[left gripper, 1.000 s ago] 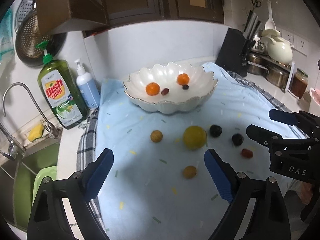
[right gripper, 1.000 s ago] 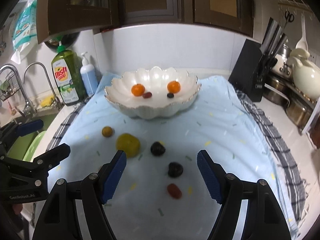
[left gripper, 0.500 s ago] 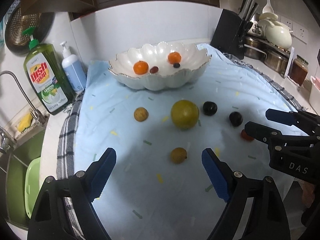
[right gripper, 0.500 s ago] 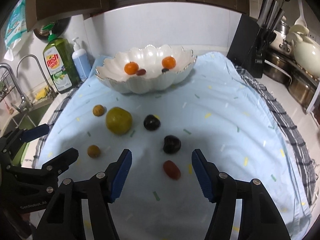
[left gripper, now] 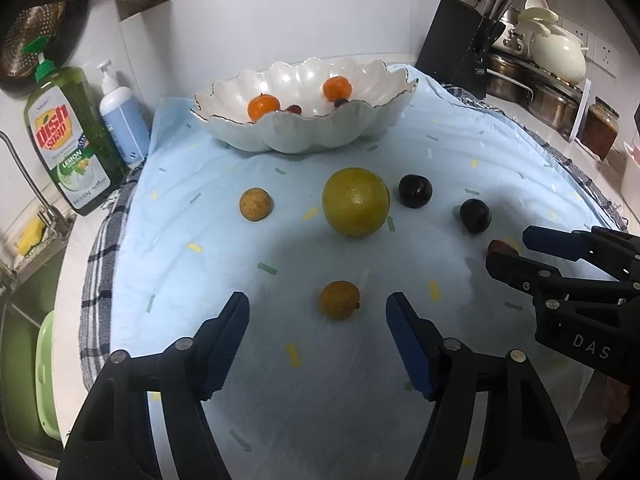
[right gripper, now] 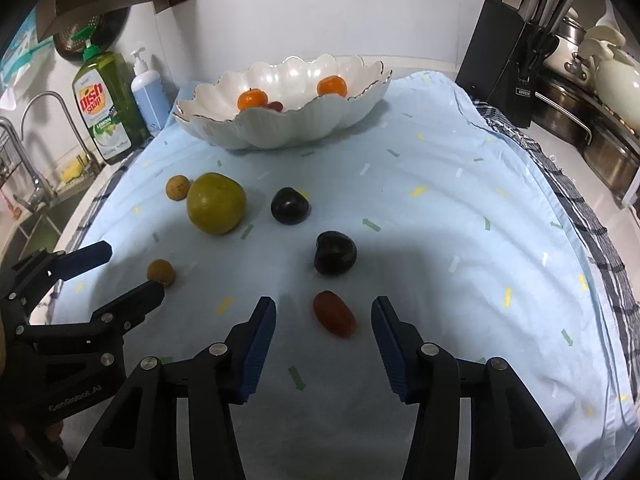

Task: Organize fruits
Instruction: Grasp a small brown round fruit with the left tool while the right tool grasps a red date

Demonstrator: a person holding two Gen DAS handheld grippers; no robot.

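On the blue cloth (left gripper: 460, 168), a small brown fruit (left gripper: 339, 300) lies between the fingertips of my left gripper (left gripper: 318, 312). Its jaws are closing and the pads stand clear of the fruit. A small red fruit (right gripper: 334, 313) lies between the fingertips of my right gripper (right gripper: 324, 316), whose jaws are also closing without touching it. Farther back lie a large yellow-green fruit (left gripper: 356, 202), two dark plums (left gripper: 415, 191) (left gripper: 475, 215) and a second brown fruit (left gripper: 256, 204). The white scalloped bowl (left gripper: 304, 136) holds two small oranges, a red fruit and a dark one.
A green dish soap bottle (left gripper: 66, 148) and a pump bottle (left gripper: 122, 120) stand at the left by the sink. A black knife block (left gripper: 456, 52) and steel pots (left gripper: 552, 96) are at the back right. The right gripper (left gripper: 516, 252) reaches in from the right.
Both grippers have sunk toward the cloth and their jaws have narrowed. The brown fruit and the red fruit now sit between the fingertips instead of ahead of them.
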